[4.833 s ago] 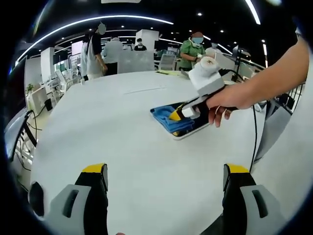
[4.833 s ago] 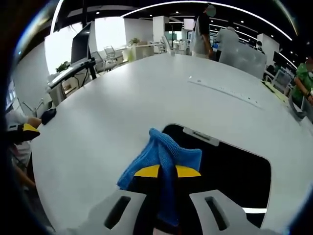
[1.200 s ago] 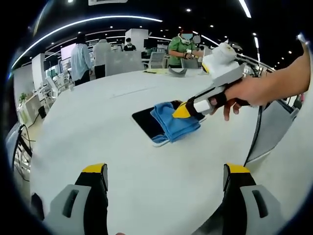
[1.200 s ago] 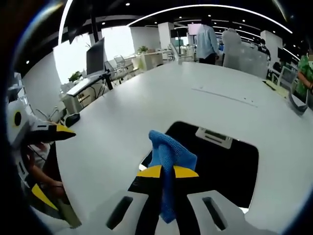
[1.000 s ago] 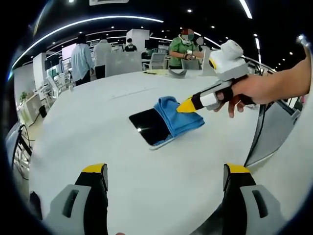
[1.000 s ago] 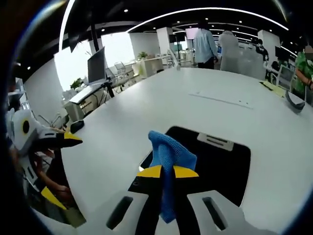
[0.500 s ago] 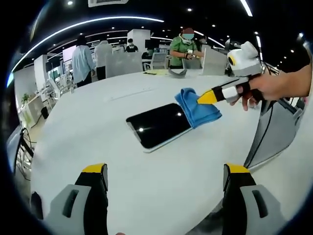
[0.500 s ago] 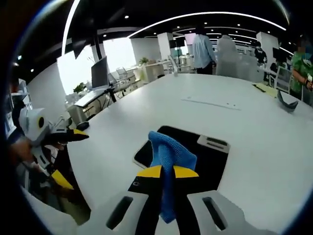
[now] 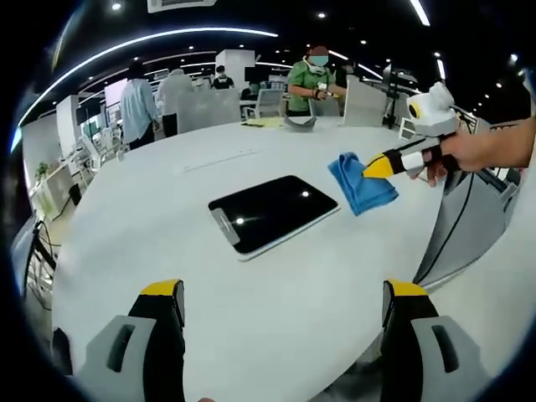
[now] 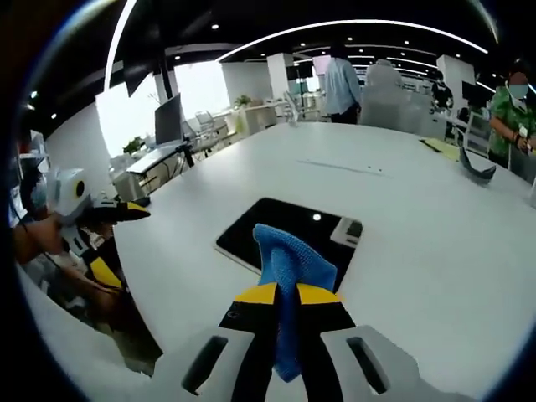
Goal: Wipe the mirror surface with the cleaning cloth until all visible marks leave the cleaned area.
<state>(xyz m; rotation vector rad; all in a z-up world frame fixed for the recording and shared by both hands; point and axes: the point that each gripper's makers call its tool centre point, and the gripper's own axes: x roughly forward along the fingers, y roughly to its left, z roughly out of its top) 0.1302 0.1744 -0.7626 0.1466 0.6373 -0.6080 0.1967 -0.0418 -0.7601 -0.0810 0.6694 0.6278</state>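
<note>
The dark rectangular mirror lies flat on the white table, fully uncovered, reflecting ceiling lights. In the left gripper view the right gripper comes in from the right, held by a hand, shut on the blue cleaning cloth, which hangs off the mirror's right end. My left gripper stands open near the table's front edge, nothing between its jaws. In the right gripper view the cloth is pinched between the yellow-tipped jaws of the right gripper, with the mirror just beyond and the left gripper at far left.
Several people stand behind the far side of the table. A dark curved object and a yellow sheet lie at the table's far edge. A monitor and desks stand to the left in the right gripper view.
The right gripper has drawn the cloth across and off the mirror toward the right, lifting clear of it. The mirror is now fully exposed. The left gripper has stayed open and in place.
</note>
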